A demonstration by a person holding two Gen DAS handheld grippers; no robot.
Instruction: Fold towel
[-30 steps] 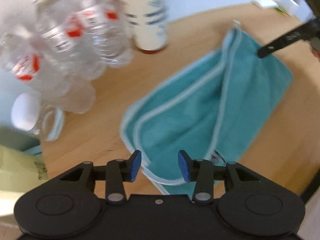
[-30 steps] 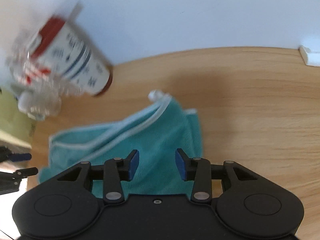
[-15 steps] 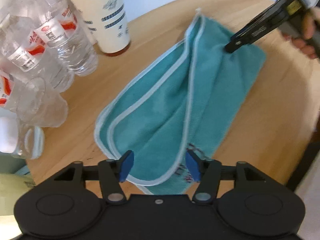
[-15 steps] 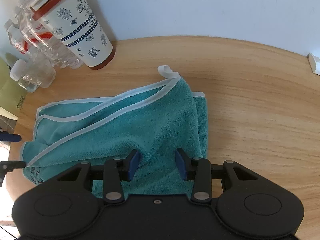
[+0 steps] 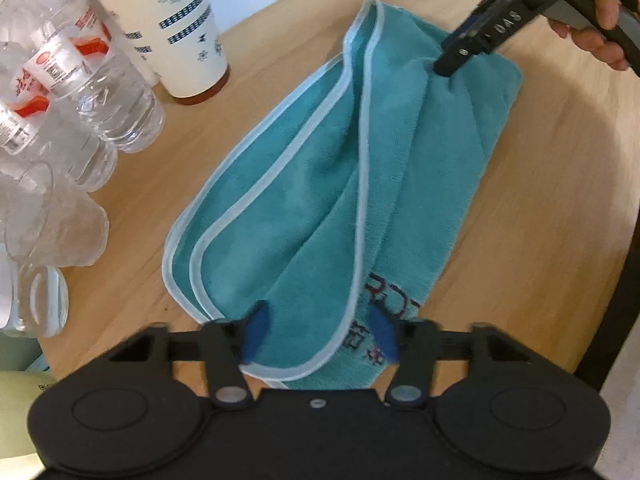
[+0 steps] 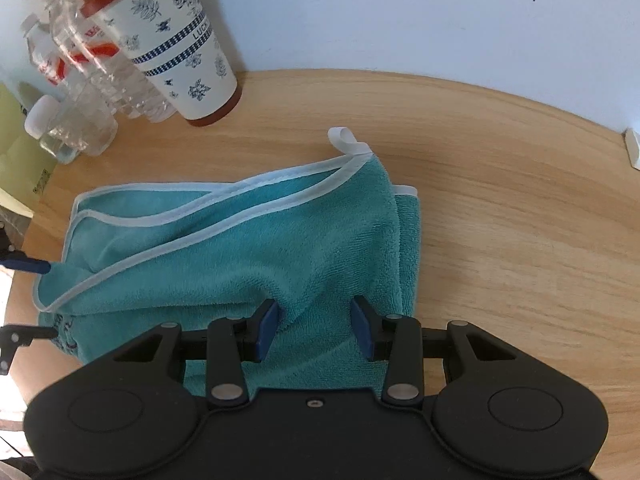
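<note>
Although the teal towel (image 5: pixel 320 184) already lies doubled on the round wooden table (image 6: pixel 520 208), with 2 pale-trimmed edges running loosely side by side, the fold looks rough and unfinished: the layers are rumpled, the edges do not line up, and a white hanging loop (image 6: pixel 343 141) sticks out at 1 corner. As a judgement, at least 1 more fold and some smoothing remain. From the left wrist camera, the left gripper (image 5: pixel 318 334) sits low at the towel's near end, its 2 blue fingers spread apart with the trimmed corner and some printed lettering lying between them; nothing is pinched. From the right wrist camera, the right gripper (image 6: pixel 316 328) sits over the opposite end, its blue fingers also apart, with a raised ridge of cloth between them but not clamped. Whether either set of fingertips touches the cloth cannot be told for certain, though in the left camera the right gripper's tip appears to press into the towel where it puckers. Beside the towel, well apart from both grippers, stand a white flowered cup (image 6: pixel 180 48) with a red lid and several clear water bottles (image 5: pixel 80 76)
</note>
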